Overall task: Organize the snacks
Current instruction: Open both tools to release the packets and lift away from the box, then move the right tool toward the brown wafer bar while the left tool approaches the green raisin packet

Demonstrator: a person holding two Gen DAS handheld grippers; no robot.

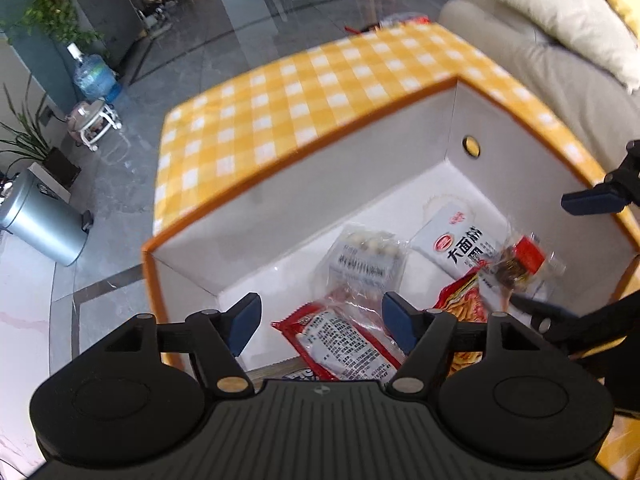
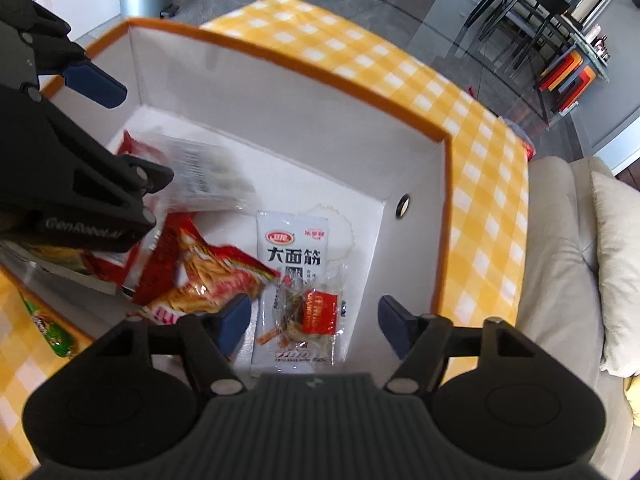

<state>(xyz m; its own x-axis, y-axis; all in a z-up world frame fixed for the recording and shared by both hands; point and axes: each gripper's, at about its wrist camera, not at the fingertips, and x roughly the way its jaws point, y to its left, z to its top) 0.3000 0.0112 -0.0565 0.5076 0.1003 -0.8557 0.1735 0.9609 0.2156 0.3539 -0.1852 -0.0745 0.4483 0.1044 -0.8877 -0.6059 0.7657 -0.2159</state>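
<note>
- Both tools over the open orange-rimmed storage box (image 2: pixel 280 92), looking down at a heap of snacks on its white floor.
- Right tool (image 2: pixel 314 326) spread wide, nothing held; small clear packet with a red label (image 2: pixel 310 310) directly below and between the blue pads, lying on top of the white gluten-strip pack (image 2: pixel 294 280).
- Long axis of that white pack running near to far, in line with the right tool's fingers; a straight drop looks enough to straddle the little packet.
- Red-orange crinkled bag (image 2: pixel 208 280) just left of it, touching the left pad (image 2: pixel 234 322) or very close; hard to tell which.
- Left tool (image 1: pixel 320 326) also spread wide and empty, hovering above the red-edged clear pack (image 1: pixel 344 344), which runs diagonally, near-left to far-right.
- Clear bag of pale round pieces (image 1: pixel 366 258) just beyond, toward the far wall.
- Right tool nearer the small packet; left tool nearer the diagonal pack.
- Yellow checked cloth (image 1: pixel 304 92) covering the counter beyond the box, beige sofa (image 1: pixel 560 64) to the right.
</note>
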